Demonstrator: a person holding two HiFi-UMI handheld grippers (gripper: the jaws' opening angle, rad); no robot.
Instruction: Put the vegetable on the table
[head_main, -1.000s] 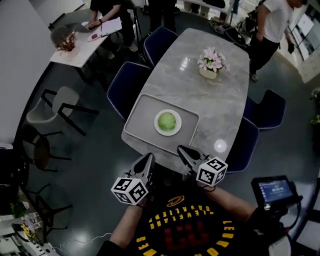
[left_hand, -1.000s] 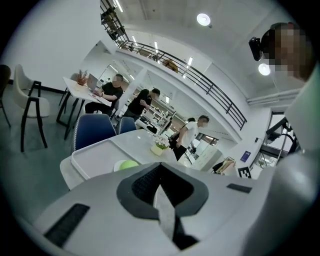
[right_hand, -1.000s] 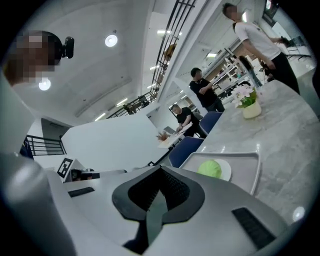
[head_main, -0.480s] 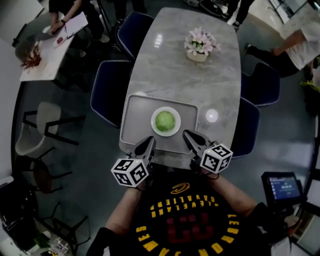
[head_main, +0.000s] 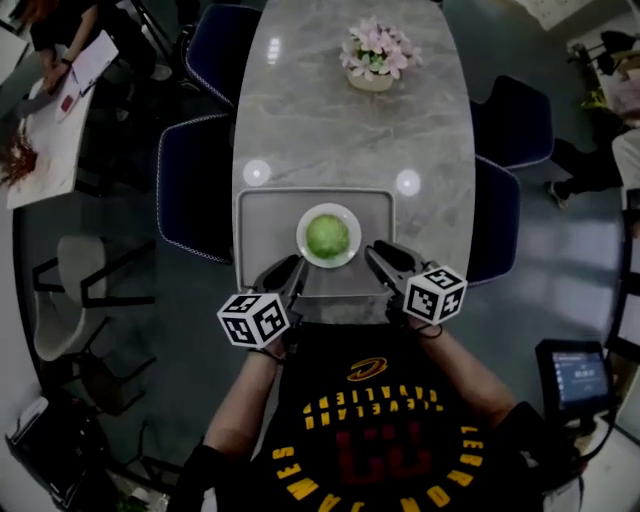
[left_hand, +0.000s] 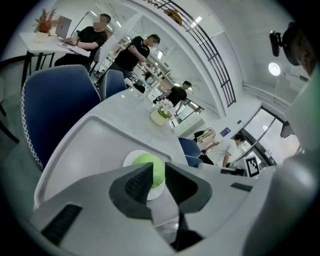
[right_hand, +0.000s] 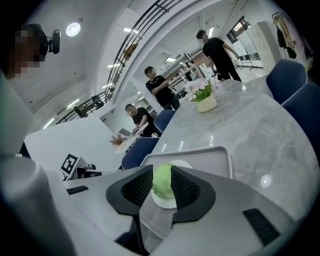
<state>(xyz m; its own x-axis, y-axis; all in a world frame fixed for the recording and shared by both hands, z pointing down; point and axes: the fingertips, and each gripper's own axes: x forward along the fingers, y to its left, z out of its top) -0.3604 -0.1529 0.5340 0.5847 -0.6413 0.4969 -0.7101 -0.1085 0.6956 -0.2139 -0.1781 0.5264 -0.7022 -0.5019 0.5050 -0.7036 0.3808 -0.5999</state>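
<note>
A round green vegetable (head_main: 327, 234) sits on a white plate (head_main: 304, 247) in a grey tray (head_main: 262, 215) at the near end of the marble table (head_main: 350, 130). My left gripper (head_main: 289, 264) hovers over the tray's near left rim, short of the plate. Its jaws stand a narrow gap apart, empty, with the vegetable (left_hand: 156, 167) seen beyond the left gripper (left_hand: 158, 174). My right gripper (head_main: 376, 252) is at the near right rim. Its jaws have just been opening and hold nothing. The vegetable (right_hand: 162, 181) shows through the gap of the right gripper (right_hand: 161, 174).
A flower pot (head_main: 375, 55) stands at the table's far end. Dark blue chairs flank the table on the left (head_main: 190, 190) and the right (head_main: 497, 215). Several people stand or sit in the room beyond. A second table (head_main: 45, 120) is at the far left.
Both grippers have come forward and down from in front of the table edge to the tray's near rim. The tray and the vegetable have stayed put.
</note>
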